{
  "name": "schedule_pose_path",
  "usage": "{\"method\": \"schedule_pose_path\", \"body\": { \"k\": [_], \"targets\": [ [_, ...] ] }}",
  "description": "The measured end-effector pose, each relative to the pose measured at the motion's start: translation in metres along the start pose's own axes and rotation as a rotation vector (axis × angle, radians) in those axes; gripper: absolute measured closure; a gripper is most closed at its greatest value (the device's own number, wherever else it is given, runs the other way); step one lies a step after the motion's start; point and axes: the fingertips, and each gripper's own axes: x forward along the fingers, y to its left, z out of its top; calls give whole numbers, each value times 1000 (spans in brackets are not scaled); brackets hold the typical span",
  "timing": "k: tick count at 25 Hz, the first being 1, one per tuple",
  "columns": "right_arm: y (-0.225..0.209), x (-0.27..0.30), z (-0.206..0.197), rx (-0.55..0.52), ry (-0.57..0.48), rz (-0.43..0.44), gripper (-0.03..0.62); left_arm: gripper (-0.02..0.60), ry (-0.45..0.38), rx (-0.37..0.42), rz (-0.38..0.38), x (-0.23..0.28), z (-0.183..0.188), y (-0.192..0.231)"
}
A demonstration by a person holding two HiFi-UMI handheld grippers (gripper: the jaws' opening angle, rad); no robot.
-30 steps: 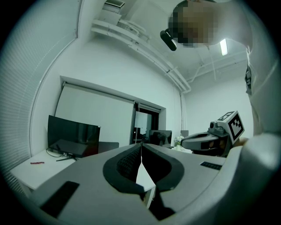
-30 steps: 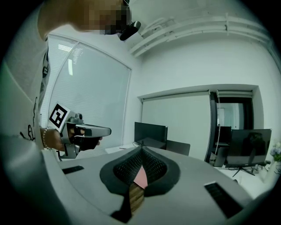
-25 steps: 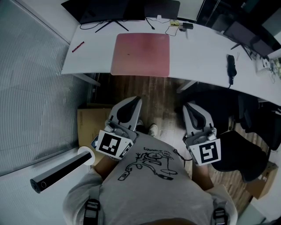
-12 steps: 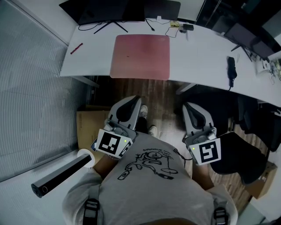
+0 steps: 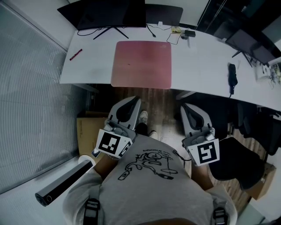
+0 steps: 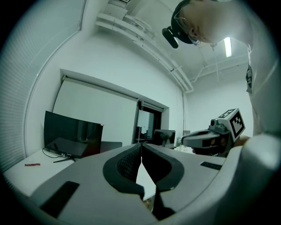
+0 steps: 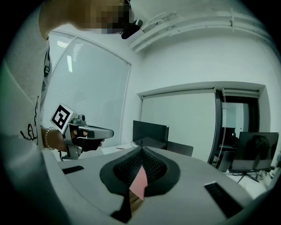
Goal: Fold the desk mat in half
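- Person has stepped toward desk (image 5: 202,55): desk mat (image 5: 141,64) sits lower in head view than a second ago.
- Mat pink, flat, unfolded, at desk's front edge, monitor (image 5: 105,13) behind it.
- Left gripper (image 5: 131,102) and right gripper (image 5: 189,108) held level before torso, well short of mat.
- Both have jaws pressed together, empty (pink under right jaws is distant mat).
- Judgement: approach only, fold not begun; jaws must open before taking mat's edge.
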Motion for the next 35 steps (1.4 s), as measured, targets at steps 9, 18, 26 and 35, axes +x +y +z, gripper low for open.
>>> {"method": "schedule_pose_path", "body": {
  "k": [9,18,26,35],
  "targets": [
    [-12,57,4,6,10,-9,585,558,10,-9,-13,33,3,49],
    [-21,119,9,-3,25,-11,585,558,19,-21,-7,61,3,107],
    [-23,166,13,-6,39,-17,585,558,23,-35,-16,79,5,151],
    [-20,205,12,-15,45,-20,585,555,92,-46,9,90,-26,200]
  ]
}}
